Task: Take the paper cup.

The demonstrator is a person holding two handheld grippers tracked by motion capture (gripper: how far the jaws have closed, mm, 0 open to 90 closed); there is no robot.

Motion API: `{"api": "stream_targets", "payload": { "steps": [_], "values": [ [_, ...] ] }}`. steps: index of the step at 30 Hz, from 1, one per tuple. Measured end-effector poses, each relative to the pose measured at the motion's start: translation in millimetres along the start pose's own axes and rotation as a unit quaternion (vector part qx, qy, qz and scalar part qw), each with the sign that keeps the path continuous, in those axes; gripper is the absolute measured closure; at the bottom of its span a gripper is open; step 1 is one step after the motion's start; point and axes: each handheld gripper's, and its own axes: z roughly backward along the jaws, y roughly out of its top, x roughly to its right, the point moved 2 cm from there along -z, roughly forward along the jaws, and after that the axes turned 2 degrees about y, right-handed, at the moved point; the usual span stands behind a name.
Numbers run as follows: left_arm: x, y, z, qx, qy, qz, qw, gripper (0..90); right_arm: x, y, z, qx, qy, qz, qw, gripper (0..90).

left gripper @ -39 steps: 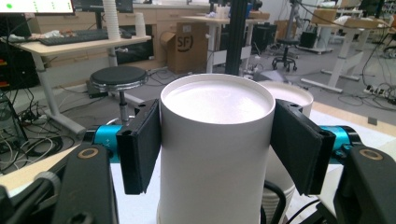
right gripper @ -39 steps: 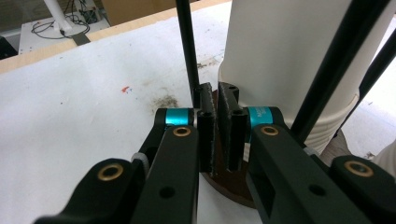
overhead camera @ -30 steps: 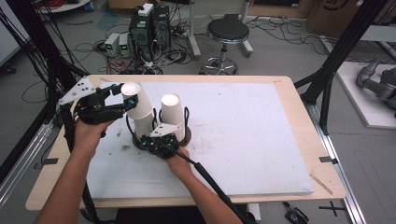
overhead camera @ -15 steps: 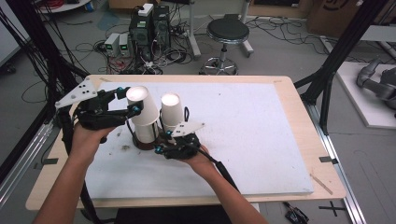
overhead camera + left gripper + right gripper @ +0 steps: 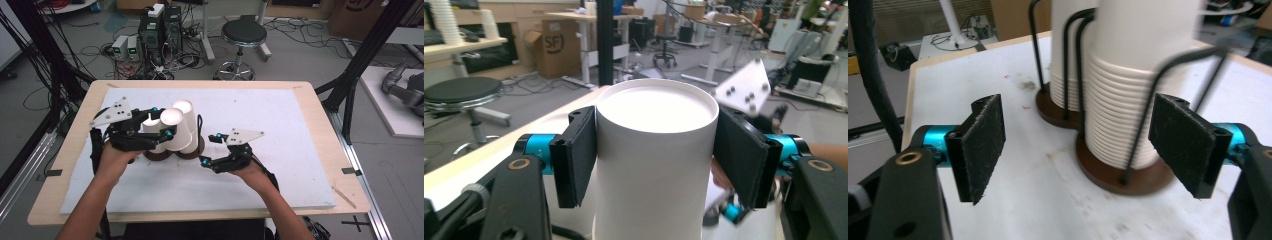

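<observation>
Two stacks of white paper cups stand in black wire holders on brown round bases at the left middle of the table. My left gripper is shut on a white cup, its pads pressing the cup's two sides just below the rim; from above the held cup leans against the stacks. My right gripper stands open just right of the holders, nothing between its pads. In the right gripper view the nearer cup stack and its base lie ahead of the open right gripper.
A white mat covers the wooden table. The second cup stack stands behind the nearer one. On the floor beyond the table are a black stool and computer boxes with cables.
My left gripper has carried the cup right and lower, up against the stacks. My right gripper has drawn back to the right, away from the holder's base.
</observation>
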Motion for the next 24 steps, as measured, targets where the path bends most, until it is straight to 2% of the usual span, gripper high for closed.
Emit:
{"api": "stream_targets", "payload": {
  "steps": [3, 7, 10, 14, 16, 21, 24],
  "values": [
    [4.0, -5.4, -9.2, -0.003, -0.009, -0.002, 1.0000, 35.4, 7.4, -5.6, 15.4, 0.008, -0.004, 0.006, 0.9999, 22.4],
    [7.8, -12.4, -18.9, -0.009, -0.017, -0.003, 0.9998, 35.3, 14.0, -10.0, 28.9, 0.003, -0.006, 0.021, 0.9998, 22.1],
    [8.3, -18.7, -25.0, -0.013, -0.018, -0.006, 0.9997, 35.3, 20.4, -14.2, 36.9, 0.000, -0.011, 0.019, 0.9998, 21.8],
    [7.3, -27.4, -29.3, -0.010, -0.024, -0.007, 0.9996, 35.3, 27.0, -18.3, 41.5, -0.017, -0.023, 0.006, 0.9996, 21.0],
    [5.2, -32.0, -30.2, -0.008, -0.022, -0.006, 0.9997, 35.3, 29.0, -20.7, 42.9, -0.031, -0.030, 0.012, 0.9990, 20.9],
    [-1.8, -42.1, -28.5, -0.004, -0.013, 0.008, 0.9999, 35.2, 33.3, -23.3, 44.0, -0.044, -0.040, 0.001, 0.9982, 20.9],
    [-5.9, -46.5, -26.5, 0.000, -0.007, 0.014, 0.9999, 35.3, 38.2, -25.8, 41.1, -0.055, -0.055, -0.007, 0.9970, 21.0]
  ]
}}
